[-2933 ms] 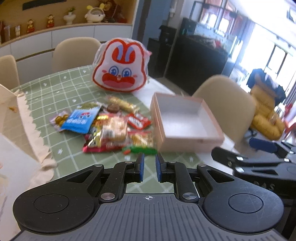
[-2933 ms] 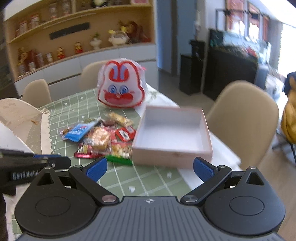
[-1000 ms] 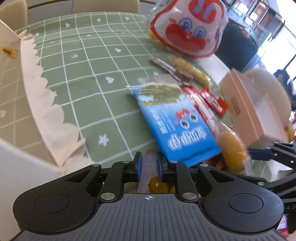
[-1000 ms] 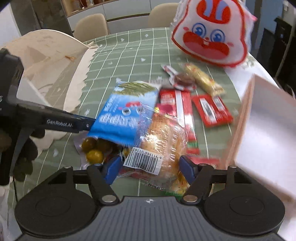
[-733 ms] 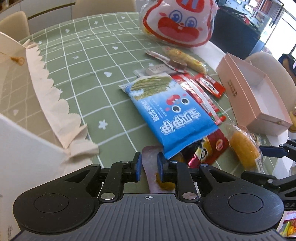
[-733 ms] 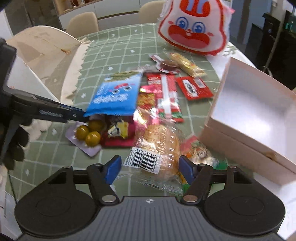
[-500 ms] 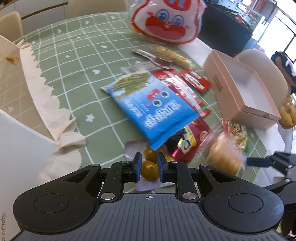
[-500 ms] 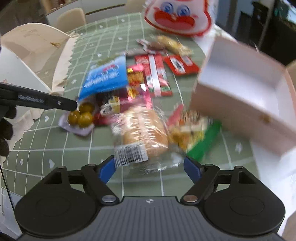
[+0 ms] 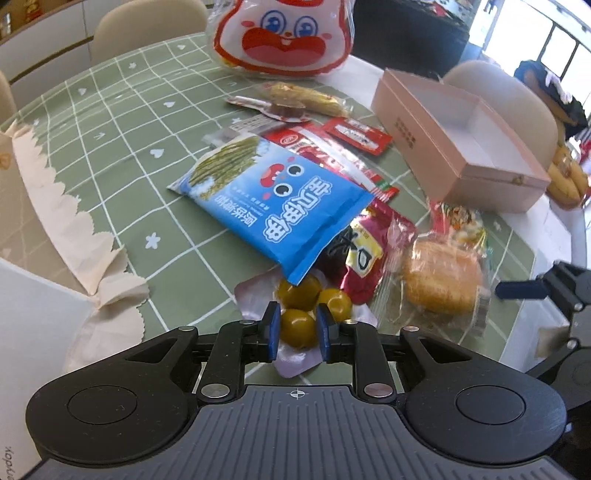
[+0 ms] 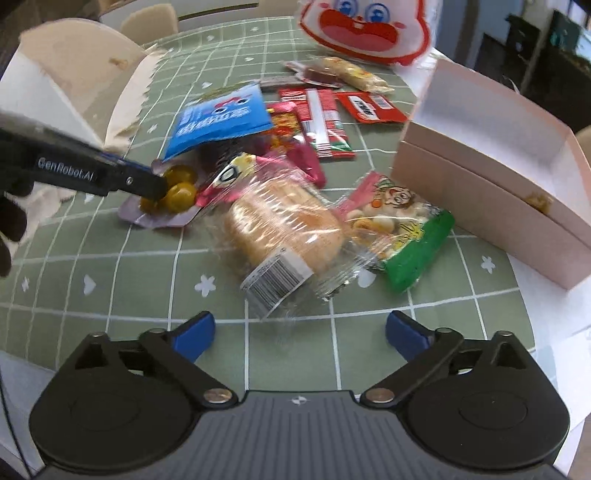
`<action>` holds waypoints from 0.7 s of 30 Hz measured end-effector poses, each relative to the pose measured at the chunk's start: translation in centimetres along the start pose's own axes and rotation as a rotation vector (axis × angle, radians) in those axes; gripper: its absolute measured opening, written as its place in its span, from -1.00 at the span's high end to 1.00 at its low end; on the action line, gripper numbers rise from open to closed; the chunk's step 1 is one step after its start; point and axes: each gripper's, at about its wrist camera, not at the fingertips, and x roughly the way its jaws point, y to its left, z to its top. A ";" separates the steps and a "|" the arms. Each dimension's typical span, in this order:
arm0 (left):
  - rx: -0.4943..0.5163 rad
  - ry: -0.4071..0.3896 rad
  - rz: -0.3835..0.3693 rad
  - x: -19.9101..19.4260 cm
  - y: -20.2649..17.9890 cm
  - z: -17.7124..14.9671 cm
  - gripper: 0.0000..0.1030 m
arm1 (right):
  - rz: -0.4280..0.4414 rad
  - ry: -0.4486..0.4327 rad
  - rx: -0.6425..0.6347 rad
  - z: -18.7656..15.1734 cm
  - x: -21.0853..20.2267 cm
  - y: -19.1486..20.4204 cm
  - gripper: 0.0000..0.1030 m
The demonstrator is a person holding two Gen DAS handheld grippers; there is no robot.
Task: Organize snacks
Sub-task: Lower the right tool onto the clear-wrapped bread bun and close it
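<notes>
A pile of snacks lies on the green checked tablecloth [image 9: 122, 122]. My left gripper [image 9: 295, 330] is shut on a clear pack of yellow-green olives [image 9: 297, 323], also in the right wrist view [image 10: 175, 194], partly under a blue snack bag [image 9: 273, 199]. My right gripper [image 10: 300, 334] is open and empty just short of a wrapped bread bun [image 10: 284, 225], seen from the left too [image 9: 441, 278]. A green-edged snack pack [image 10: 399, 225] lies beside the open pink box [image 10: 495, 158].
A big rabbit-face bag [image 9: 284, 35] stands at the back. Red packets [image 10: 321, 118] and a yellow wrapped bar [image 9: 306, 98] lie between it and the pile. A white paper bag with scalloped edge [image 9: 40, 206] is at the left. The table edge runs close on the right.
My left gripper pulled back slightly and closed on the olive pack. My right gripper drew back from the bread bun, which now lies on the table in front of it.
</notes>
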 end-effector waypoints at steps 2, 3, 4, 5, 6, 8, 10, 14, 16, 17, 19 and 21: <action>0.004 -0.008 0.007 0.0 0.2 -0.1 0.32 | -0.010 -0.014 0.024 -0.1 0.0 0.1 -1.00; 0.004 -0.009 0.008 0.0 0.3 -0.1 0.23 | -0.019 -0.022 0.030 -0.2 0.1 0.3 -1.00; 0.001 -0.010 0.008 0.0 0.5 -0.2 0.19 | -0.024 -0.027 0.035 -0.2 0.1 0.4 -1.00; -0.006 -0.008 0.009 0.0 0.9 -0.2 0.10 | -0.028 -0.029 0.040 -0.2 0.1 0.4 -1.00; -0.012 -0.007 0.014 0.0 1.2 -0.2 0.00 | -0.028 -0.026 0.039 -0.2 0.1 0.4 -1.00; -0.017 -0.006 0.039 -0.1 1.8 -0.3 -0.12 | -0.018 -0.013 0.025 -0.1 0.0 0.3 -1.00; -0.023 -0.008 0.064 -0.4 2.5 -0.4 -0.14 | 0.004 0.006 -0.009 0.0 -0.1 0.3 -0.92; -0.046 -0.016 0.034 -0.6 3.5 -0.5 0.03 | 0.037 -0.008 -0.001 0.0 -1.1 -0.2 -0.70; -0.054 -0.027 -0.004 -0.9 3.4 -0.4 0.06 | 0.038 -0.034 0.015 0.1 -1.7 -0.5 -0.70; -0.052 -0.037 -0.024 -1.1 3.2 -0.3 0.03 | 0.031 -0.047 0.015 0.1 -1.9 -0.5 -0.70; -0.036 -0.057 -0.050 -1.3 2.5 -0.2 0.05 | 0.013 -0.072 0.011 0.2 -2.4 -0.5 -0.70; -0.028 -0.066 -0.046 -1.1 1.7 0.0 0.05 | 0.005 -0.097 0.009 0.3 -2.8 -0.5 -0.70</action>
